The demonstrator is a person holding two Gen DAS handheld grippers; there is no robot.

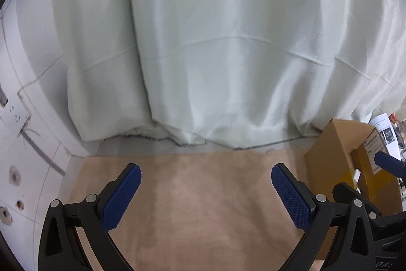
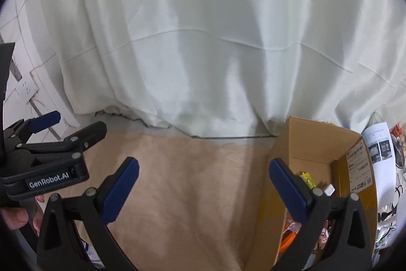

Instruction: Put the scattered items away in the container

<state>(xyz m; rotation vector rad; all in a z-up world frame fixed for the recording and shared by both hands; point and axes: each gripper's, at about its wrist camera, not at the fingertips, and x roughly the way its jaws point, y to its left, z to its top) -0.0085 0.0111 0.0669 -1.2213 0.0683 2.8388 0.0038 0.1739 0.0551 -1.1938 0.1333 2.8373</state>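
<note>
Fingers of both grippers [image 1: 206, 194] [image 2: 203, 192] spread wide, empty; "GenRobot.AI" on the left gripper [image 2: 48, 180].

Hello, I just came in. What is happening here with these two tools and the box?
A person holds two tools over a beige cloth surface, in front of a pale curtain. Both the left tool and the right tool are open and hold nothing. The cardboard box on the right already has several small packets inside. No loose items show on the cloth in these views.
</note>
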